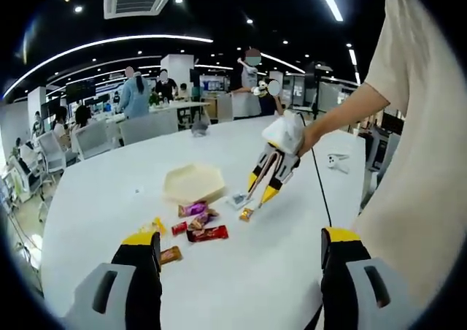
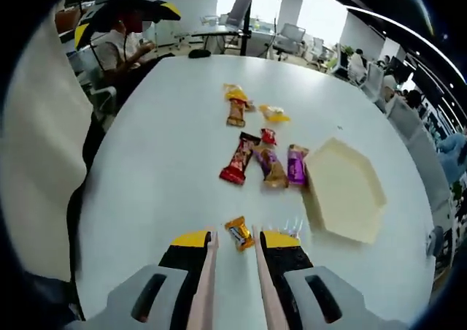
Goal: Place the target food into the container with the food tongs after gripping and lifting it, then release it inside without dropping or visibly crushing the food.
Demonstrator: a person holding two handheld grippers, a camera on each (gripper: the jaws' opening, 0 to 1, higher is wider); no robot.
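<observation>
The orange-wrapped snack (image 1: 246, 214) lies on the white tabletop (image 1: 241, 271) just right of the hexagonal container (image 1: 193, 181) and a little nearer the camera in the left gripper view, at the tips of the right hand-held gripper (image 1: 259, 198), which comes in from the right in a person's hand (image 1: 286, 134). Tong arms run along that gripper's yellow-tipped jaws, and whether they touch the wrapper cannot be told here. Below the container sits a loose cluster: a purple packet (image 1: 193, 208), a red bar (image 1: 207, 233), a small red sweet (image 1: 179, 228) and a yellow sweet (image 1: 155, 225). The left hand-held gripper (image 1: 241, 246) hangs wide apart and empty near the tabletop's near edge, a brown packet (image 1: 170, 255) just beside its left jaw. Between its jaws the tabletop is bare, and bare surface stretches beyond the container to the far edge, where chairs and people stand.

In the right gripper view, the orange-wrapped snack (image 2: 238, 232) lies left of the hexagonal container (image 2: 344, 190), apart from its rim, right between the tips of the right hand-held gripper (image 2: 235, 239). The pale tong arms are drawn narrow, flanking the wrapper; firm contact cannot be judged. The red bar (image 2: 239, 157), a brown packet (image 2: 271, 166) and the purple packet (image 2: 296, 163) lie beyond it, the purple one just beside the container's edge. Left of the snack, open white tabletop (image 2: 153, 169) runs to its curved edge.
</observation>
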